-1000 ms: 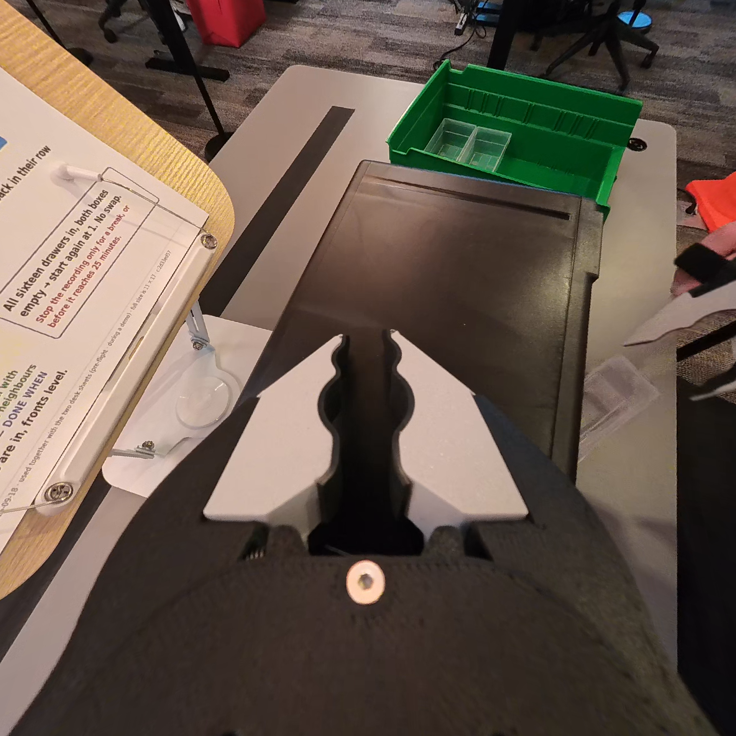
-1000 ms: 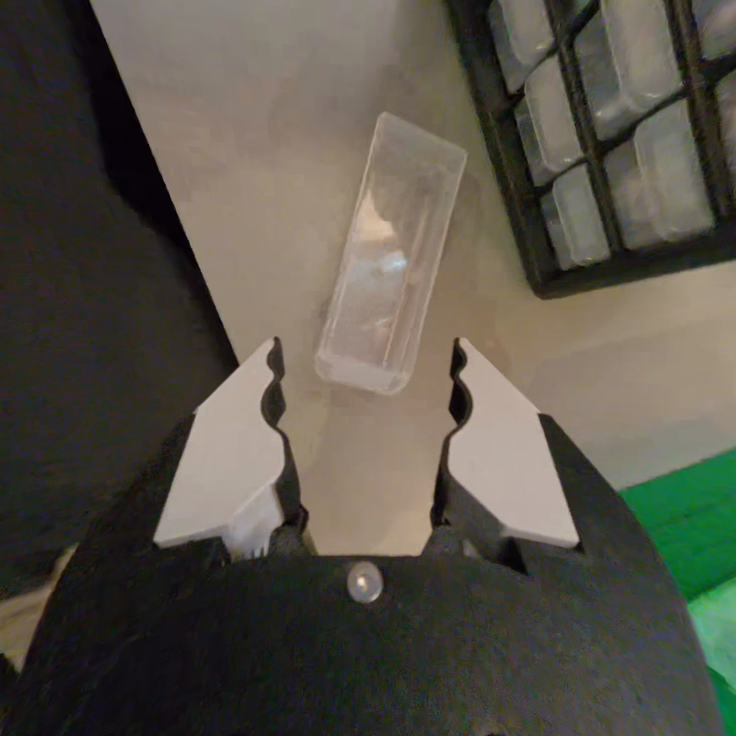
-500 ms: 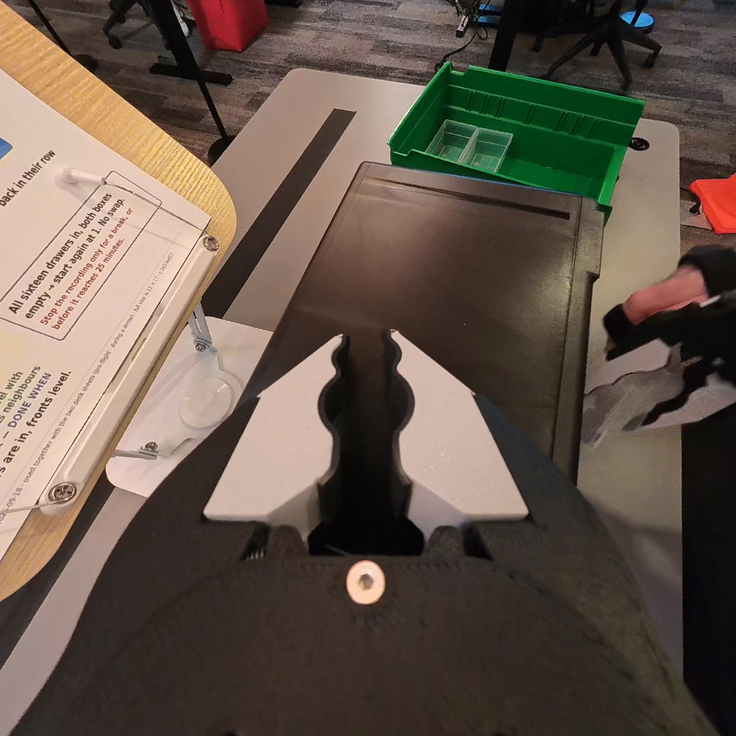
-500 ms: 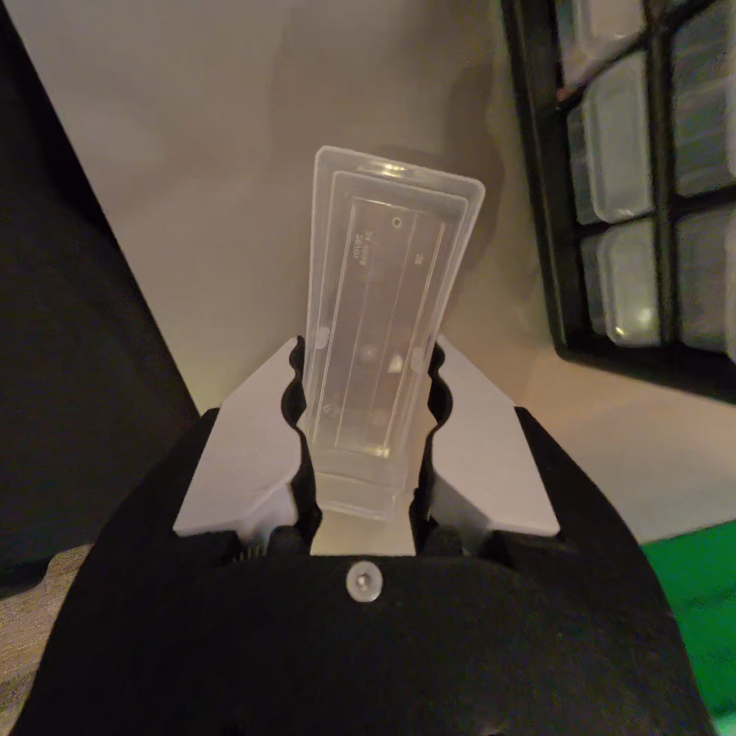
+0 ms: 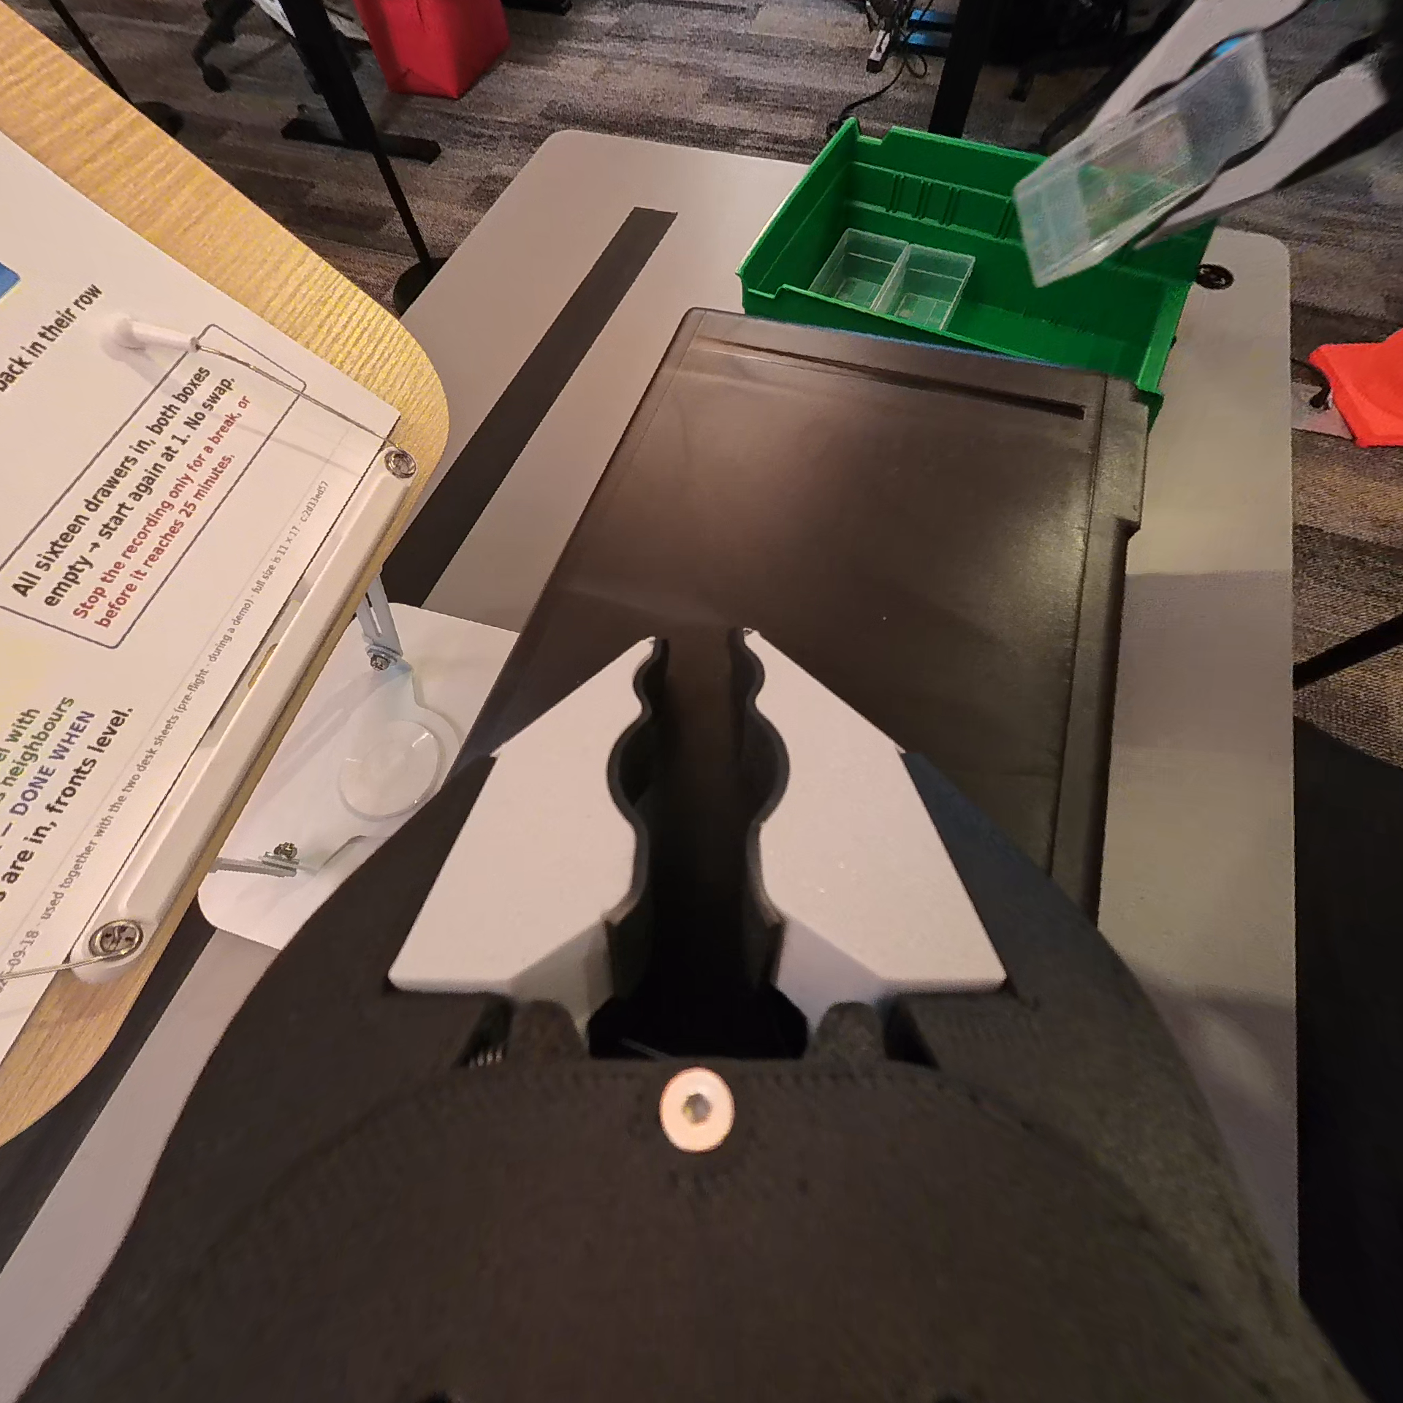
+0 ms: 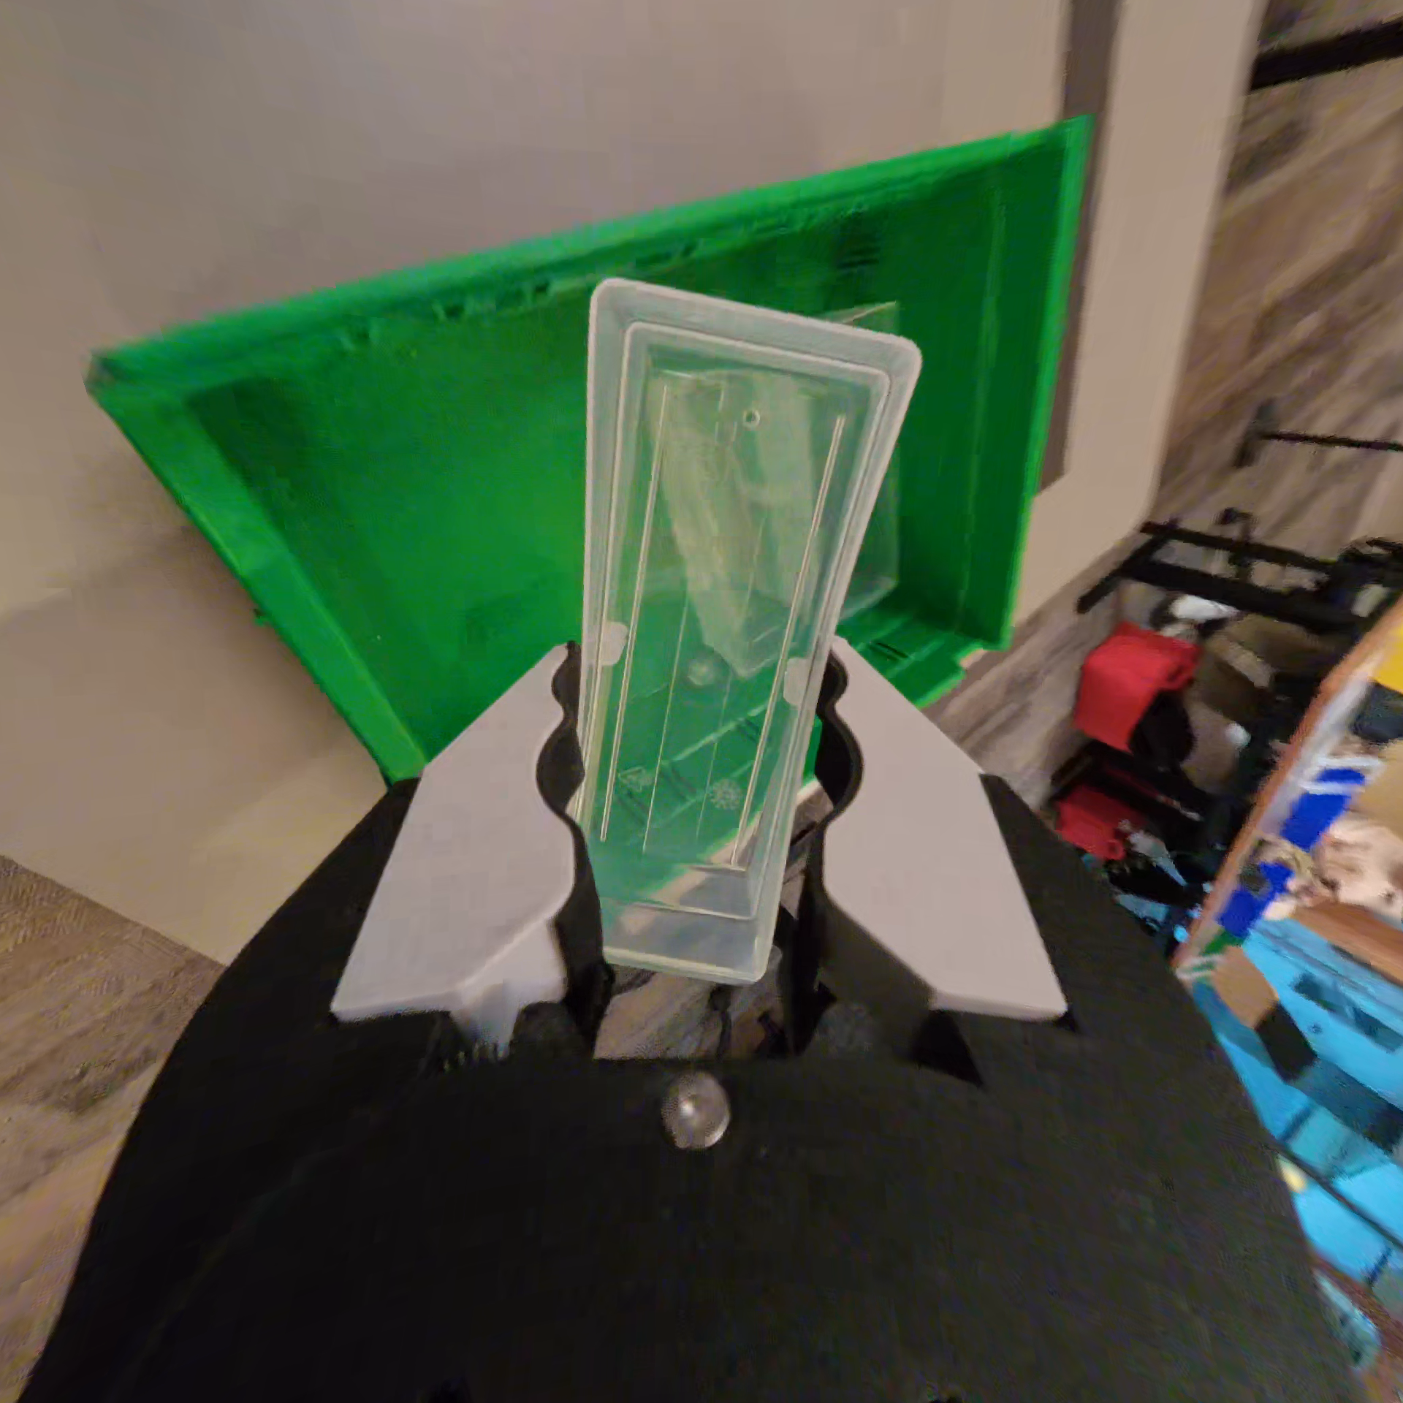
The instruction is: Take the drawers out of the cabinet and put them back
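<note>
My right gripper (image 6: 702,653) is shut on a clear plastic drawer (image 6: 729,607), gripping its long sides. It holds the drawer in the air over the green bin (image 6: 364,471). In the left wrist view the right gripper (image 5: 1245,114) and the held drawer (image 5: 1139,174) are at the top right, above the green bin (image 5: 1063,250). Two clear drawers (image 5: 892,277) lie side by side in the bin. The black cabinet (image 5: 873,531) lies flat on the grey table (image 5: 531,304), its solid side up. My left gripper (image 5: 698,638) is shut and empty, just over the cabinet's near end.
A wooden board with a printed sheet (image 5: 152,531) stands on a white stand (image 5: 364,759) at the left. An orange cloth (image 5: 1359,395) lies past the table's right edge. Chair and desk legs stand on the carpet beyond. Shelves with coloured items (image 6: 1291,873) are at the right.
My right gripper closed on the clear drawer lying on the table beside the cabinet, lifted it and carried it over the green bin. My left gripper has not moved.
</note>
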{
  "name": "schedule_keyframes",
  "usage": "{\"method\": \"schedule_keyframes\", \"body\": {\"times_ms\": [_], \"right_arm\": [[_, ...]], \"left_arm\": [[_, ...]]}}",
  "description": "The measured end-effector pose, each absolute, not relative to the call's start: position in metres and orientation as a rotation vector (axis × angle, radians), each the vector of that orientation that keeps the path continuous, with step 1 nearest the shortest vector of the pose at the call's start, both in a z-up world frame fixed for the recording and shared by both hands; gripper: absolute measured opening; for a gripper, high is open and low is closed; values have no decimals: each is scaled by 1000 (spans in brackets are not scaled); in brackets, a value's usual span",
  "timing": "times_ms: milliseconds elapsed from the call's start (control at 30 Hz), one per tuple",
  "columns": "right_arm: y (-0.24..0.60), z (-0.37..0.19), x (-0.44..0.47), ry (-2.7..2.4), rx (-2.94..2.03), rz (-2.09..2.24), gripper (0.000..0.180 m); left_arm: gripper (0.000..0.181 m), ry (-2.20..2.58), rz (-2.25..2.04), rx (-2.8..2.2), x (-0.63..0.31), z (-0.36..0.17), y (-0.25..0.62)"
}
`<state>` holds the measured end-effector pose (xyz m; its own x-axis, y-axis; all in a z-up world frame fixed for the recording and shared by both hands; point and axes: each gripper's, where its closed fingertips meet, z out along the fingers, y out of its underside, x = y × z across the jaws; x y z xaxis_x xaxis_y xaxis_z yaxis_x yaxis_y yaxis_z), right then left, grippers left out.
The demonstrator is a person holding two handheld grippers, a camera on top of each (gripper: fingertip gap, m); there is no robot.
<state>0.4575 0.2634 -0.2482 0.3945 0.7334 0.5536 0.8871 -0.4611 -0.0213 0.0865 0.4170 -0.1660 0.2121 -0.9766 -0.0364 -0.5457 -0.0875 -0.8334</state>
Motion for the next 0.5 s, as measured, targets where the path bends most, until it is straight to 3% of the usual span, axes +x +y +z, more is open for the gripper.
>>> {"method": "schedule_keyframes", "body": {"times_ms": [33, 200, 400, 433, 500], "right_arm": [[264, -264, 464, -1465, -2368, -659, 61], [261, -339, 481, -1670, -2485, -569, 64], [280, -358, 503, -1575, -2506, -755, 88], [282, -355, 501, -1550, -2494, -753, 87], [280, -346, 489, -1537, -2452, -714, 62]], "left_arm": [[15, 1429, -727, -1739, 86, -166, 417], [15, 1428, -729, -1743, 86, -166, 417], [16, 1424, -728, -1747, 86, -166, 417], [16, 1424, -727, -1746, 86, -166, 417], [16, 1425, -729, -1747, 86, -166, 417]]}}
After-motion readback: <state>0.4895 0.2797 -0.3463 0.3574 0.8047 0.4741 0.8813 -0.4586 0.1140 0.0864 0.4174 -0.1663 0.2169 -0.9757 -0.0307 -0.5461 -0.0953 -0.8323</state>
